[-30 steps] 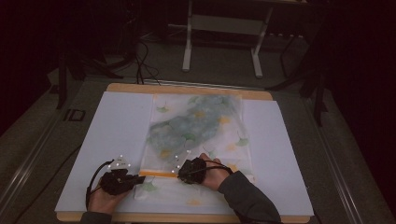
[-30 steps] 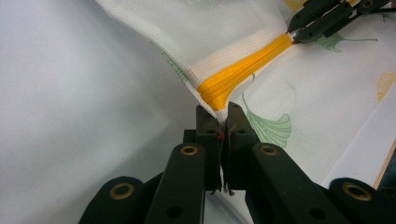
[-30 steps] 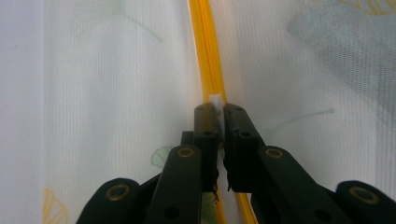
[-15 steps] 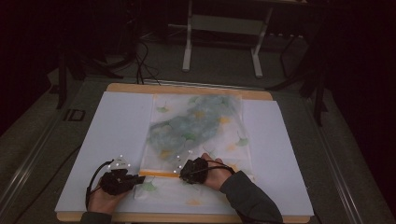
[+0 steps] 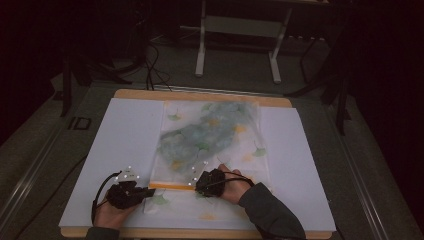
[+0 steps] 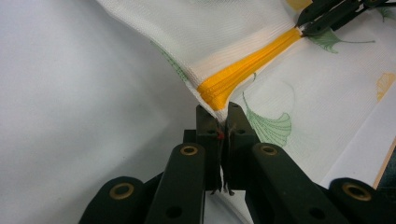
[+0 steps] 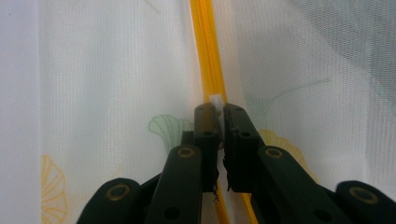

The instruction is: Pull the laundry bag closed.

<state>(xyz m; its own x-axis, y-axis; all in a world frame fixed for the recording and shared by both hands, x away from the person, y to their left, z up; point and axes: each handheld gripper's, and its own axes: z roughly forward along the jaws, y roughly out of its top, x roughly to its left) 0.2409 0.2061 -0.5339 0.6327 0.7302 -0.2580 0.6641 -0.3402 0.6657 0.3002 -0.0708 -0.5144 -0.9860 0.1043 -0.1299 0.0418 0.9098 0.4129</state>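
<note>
Mesh laundry bag (image 5: 210, 137) feels light and floppy, so my left gripper (image 6: 219, 116) pinches its orange zipper (image 6: 243, 77) end while my right gripper (image 7: 215, 112) clamps the white zipper pull (image 7: 216, 100).

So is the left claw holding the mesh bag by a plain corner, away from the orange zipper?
No, the left claw is shut on the mesh bag right at the end of its orange zipper.

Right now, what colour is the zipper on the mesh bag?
Yellow-orange zipper, clearest in the left gripper view.
</note>
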